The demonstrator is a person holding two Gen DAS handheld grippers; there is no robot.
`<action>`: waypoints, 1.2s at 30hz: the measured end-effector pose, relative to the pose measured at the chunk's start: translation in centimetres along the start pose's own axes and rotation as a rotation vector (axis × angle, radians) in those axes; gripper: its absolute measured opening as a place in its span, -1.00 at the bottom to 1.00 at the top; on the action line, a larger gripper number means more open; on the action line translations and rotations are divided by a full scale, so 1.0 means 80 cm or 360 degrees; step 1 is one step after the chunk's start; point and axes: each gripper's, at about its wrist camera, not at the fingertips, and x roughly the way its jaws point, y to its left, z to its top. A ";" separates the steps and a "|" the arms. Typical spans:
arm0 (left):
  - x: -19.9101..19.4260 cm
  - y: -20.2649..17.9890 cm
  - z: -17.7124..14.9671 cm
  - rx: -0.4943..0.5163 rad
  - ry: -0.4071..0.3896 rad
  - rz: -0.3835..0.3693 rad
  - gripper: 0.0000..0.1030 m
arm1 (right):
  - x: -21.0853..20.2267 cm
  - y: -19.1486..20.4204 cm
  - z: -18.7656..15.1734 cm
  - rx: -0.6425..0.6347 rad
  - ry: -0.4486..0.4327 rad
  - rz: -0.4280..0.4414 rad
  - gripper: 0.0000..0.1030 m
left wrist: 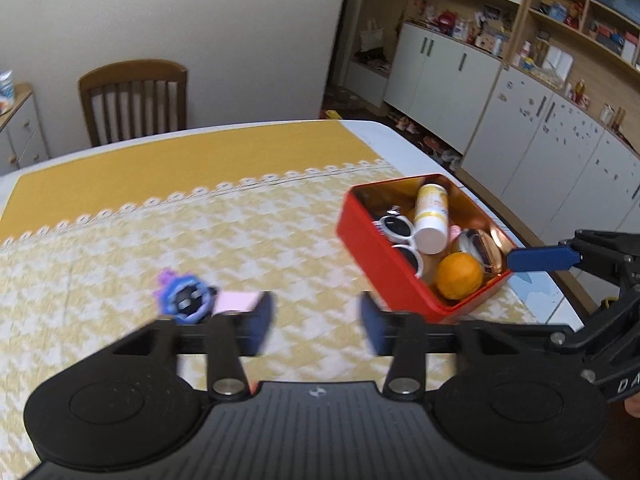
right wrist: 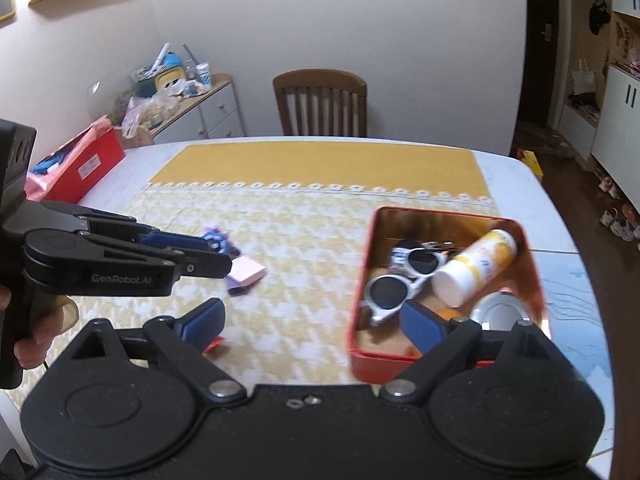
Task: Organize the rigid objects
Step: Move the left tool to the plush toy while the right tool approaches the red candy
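A red tin box [left wrist: 376, 256] [right wrist: 362, 280] stands on the yellow tablecloth and holds white sunglasses [left wrist: 400, 236] [right wrist: 396, 284], a white and yellow bottle [left wrist: 430, 216] [right wrist: 476, 268], an orange [left wrist: 458, 276] and a round metal-lidded item [right wrist: 500, 312]. A toy watch [left wrist: 188, 300] [right wrist: 236, 268] with a purple face and pink strap lies on the cloth left of the box. My left gripper [left wrist: 316, 320] [right wrist: 192, 252] is open and empty, just right of the watch. My right gripper [right wrist: 312, 320] is open and empty at the box's near left corner; one blue finger [left wrist: 540, 258] shows over the box's right edge.
A wooden chair [left wrist: 134, 100] [right wrist: 320, 104] stands at the table's far side. A red box [right wrist: 88, 168] sits beyond the table's left edge, beside a cluttered low cabinet [right wrist: 188, 108]. White cupboards and shelves [left wrist: 520, 92] line the right wall. A small red item [right wrist: 214, 346] lies under my right gripper's left finger.
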 end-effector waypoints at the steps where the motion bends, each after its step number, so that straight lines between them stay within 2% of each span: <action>1: -0.004 0.008 -0.004 -0.0020 -0.0008 0.0008 0.29 | 0.004 0.008 -0.001 -0.0012 0.0005 0.0009 0.84; 9: -0.017 0.065 -0.026 -0.0112 -0.0038 0.0069 0.56 | 0.032 0.074 -0.017 -0.0114 0.0068 0.0050 0.95; 13: -0.016 0.086 -0.028 -0.0116 -0.0097 0.0138 0.59 | 0.048 0.098 -0.022 -0.0134 0.0098 0.0073 0.99; 17: 0.000 0.103 -0.023 -0.0100 -0.0119 0.0157 0.59 | 0.066 0.113 -0.022 -0.0126 0.0120 0.0087 0.99; 25: 0.048 0.124 -0.014 -0.0079 -0.0052 0.0192 0.60 | 0.108 0.125 -0.028 -0.0122 0.0199 0.0043 0.98; 30: 0.074 0.128 -0.012 -0.0075 -0.0020 0.0194 0.60 | 0.131 0.127 -0.037 -0.0102 0.0245 0.0025 0.87; 32: 0.083 0.128 -0.011 -0.0066 -0.0011 0.0193 0.60 | 0.140 0.129 -0.037 -0.0097 0.0265 0.0027 0.72; 36: 0.096 0.130 -0.010 -0.0099 0.0004 0.0156 0.60 | 0.152 0.134 -0.035 -0.0146 0.0291 0.0045 0.55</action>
